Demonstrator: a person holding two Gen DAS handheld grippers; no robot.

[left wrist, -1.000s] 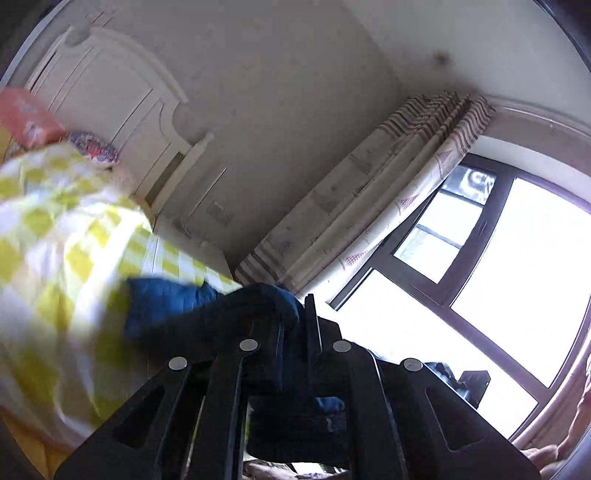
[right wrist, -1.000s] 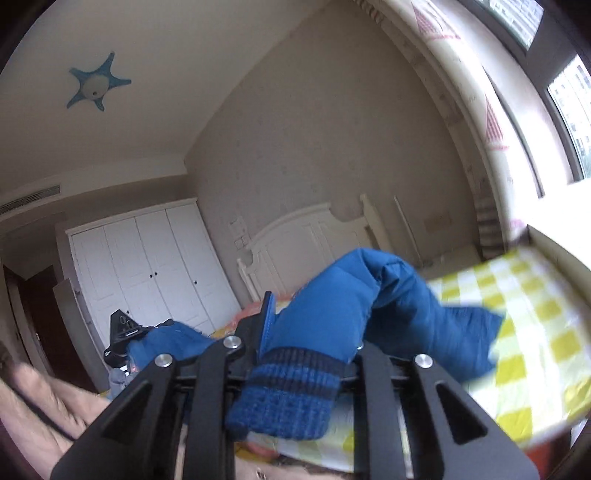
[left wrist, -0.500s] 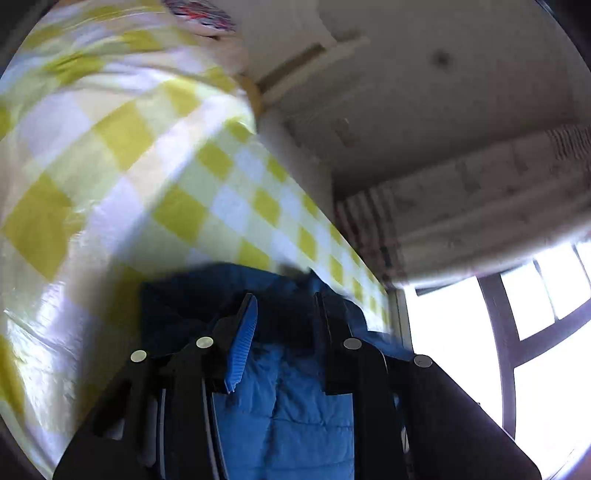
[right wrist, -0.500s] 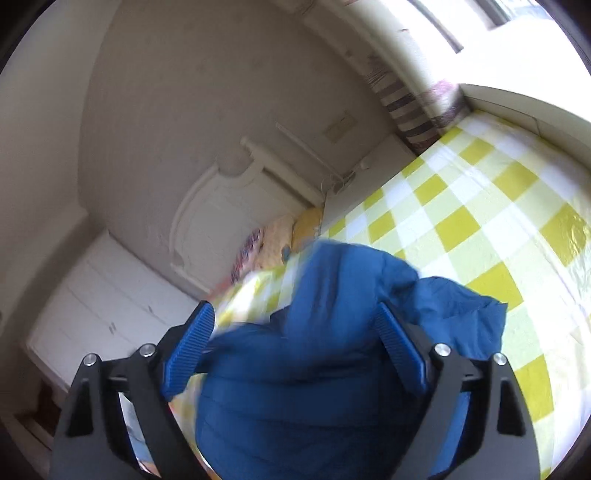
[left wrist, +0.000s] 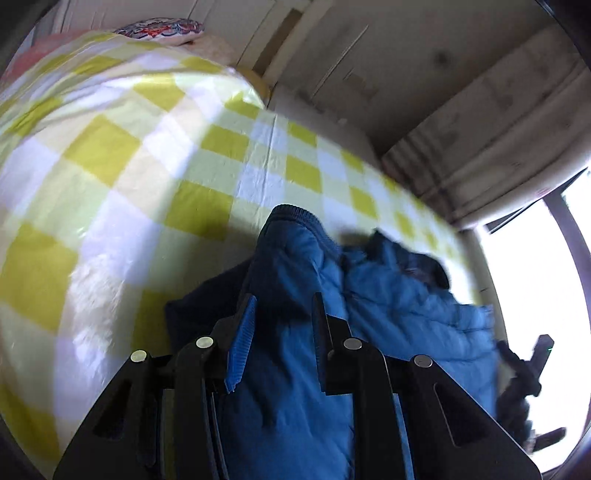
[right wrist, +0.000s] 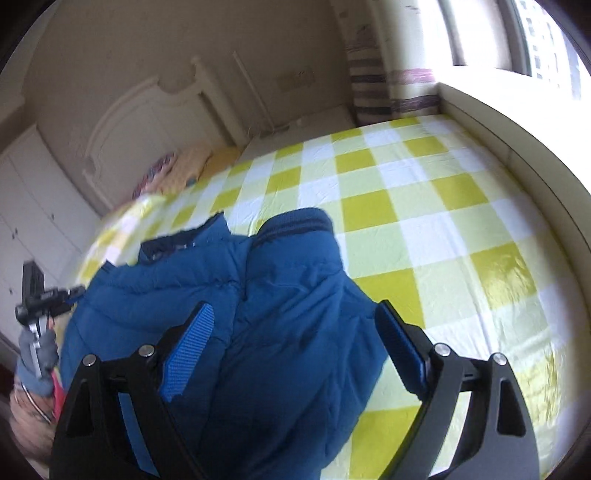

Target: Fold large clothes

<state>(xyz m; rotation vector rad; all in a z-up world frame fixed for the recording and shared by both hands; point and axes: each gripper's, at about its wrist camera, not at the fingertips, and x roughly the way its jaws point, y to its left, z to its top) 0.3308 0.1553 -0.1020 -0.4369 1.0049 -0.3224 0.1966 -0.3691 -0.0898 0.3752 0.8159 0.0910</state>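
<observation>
Blue padded jacket (right wrist: pixel 258 314) spread on the bed (right wrist: pixel 424 206), over the yellow-and-white checked sheet, its ribbed cuff (right wrist: pixel 295 221) pointing toward the headboard (right wrist: pixel 147 118). Left gripper (left wrist: pixel 282 321) narrowed on a sleeve of the jacket — fingers (left wrist: pixel 242 332) close together, having just eased slightly apart, cloth between them, a firm pinch not certain. Right gripper (right wrist: pixel 291 339) above the jacket's bulk — fingers (right wrist: pixel 192 339) spread wide after just opening, cloth lying loose between, not pressed. Patterned pillow (left wrist: pixel 159 29) near the headboard, curtain (right wrist: pixel 388 88) beside the bed's far corner.
</observation>
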